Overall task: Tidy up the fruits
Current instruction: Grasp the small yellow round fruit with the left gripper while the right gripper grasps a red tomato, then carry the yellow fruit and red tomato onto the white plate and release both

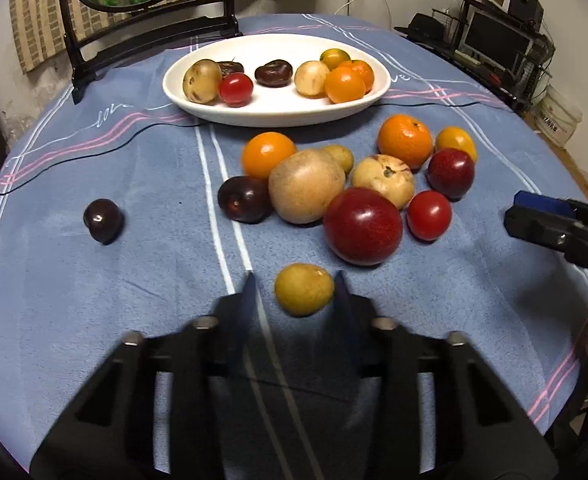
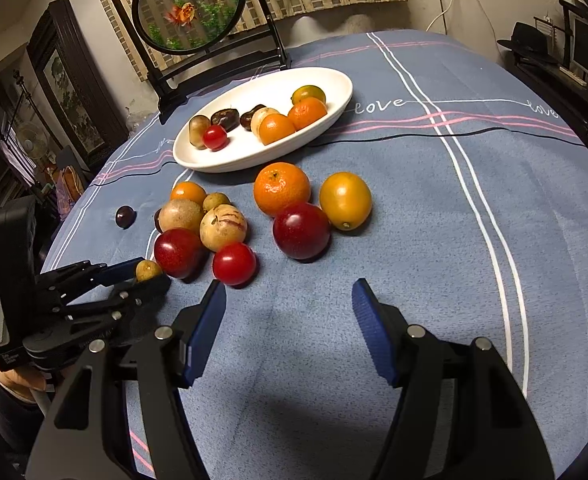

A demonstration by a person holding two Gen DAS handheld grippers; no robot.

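On the left side of the desk (image 1: 74, 280), a dark plum (image 1: 103, 221) lay alone, well apart from the rest. Nearer the middle, the left hand-held gripper (image 1: 294, 286) bracketed a small yellow fruit (image 1: 304, 289), one finger on either side. In its own view a gap showed on the left side while the right finger looked to be touching; in the right wrist view the fruit sat wedged at the fingertips. I judged the jaws to be closing but not yet clenched, and I could not tell whether the fruit was lifted off the cloth. Its long axis ran roughly across the jaws, so the squeeze would come along its length.

Beyond it lay the loose pile: a big red plum (image 1: 362, 226), a tan round fruit (image 1: 306, 186), a cherry tomato (image 1: 429, 215) and a mandarin (image 1: 404, 141), most of them touching. Straight ahead past the pile stood the white plate (image 1: 198, 108), already holding several fruits. The left hand was clearly the nearer to the yellow fruit, and the plate seemed its likely destination.

To the right, the right hand-held gripper (image 2: 290, 294) hung released, fingers wide, nothing between them, the cherry tomato just ahead of its left finger.

A blue cloth with white and pink stripes covered the desk; a round goldfish screen (image 2: 190, 8) stood behind the plate, with checked curtains behind.
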